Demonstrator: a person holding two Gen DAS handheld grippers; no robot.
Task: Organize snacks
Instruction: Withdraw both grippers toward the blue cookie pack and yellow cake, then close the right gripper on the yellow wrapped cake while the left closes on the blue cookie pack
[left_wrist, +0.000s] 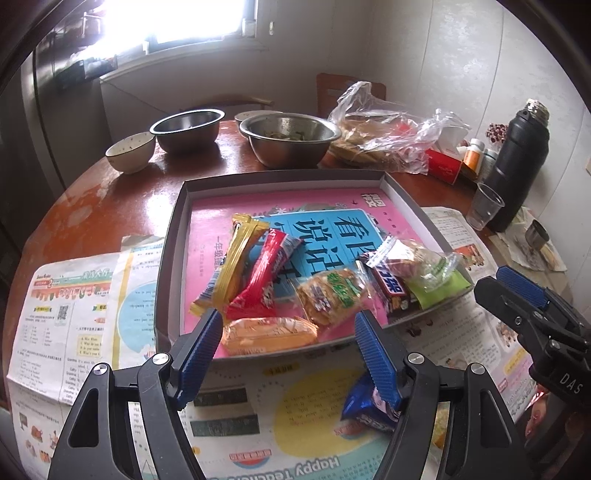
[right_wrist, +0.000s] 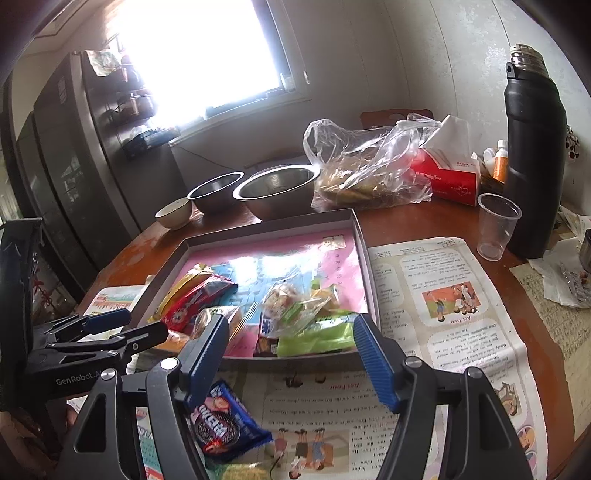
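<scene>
Left wrist view: left gripper (left_wrist: 286, 323) is hovering over the near edge of the shallow grey cardboard tray (left_wrist: 173, 236), fingers spread, gripping nothing.
Right wrist view: right gripper (right_wrist: 290, 326) is hanging before the same tray (right_wrist: 364, 258), fingers spread and empty.
Tray contents: yellow wrapper (left_wrist: 232, 258), red wrapper (left_wrist: 266, 273), orange packet (left_wrist: 269, 334) and green-labelled clear packets are lying on the pink lining.
Outside the tray: blue cookie packet (right_wrist: 225, 421) is lying on printed newspaper sheets (right_wrist: 436, 295) covering the brown wooden desk (left_wrist: 122, 195).
</scene>
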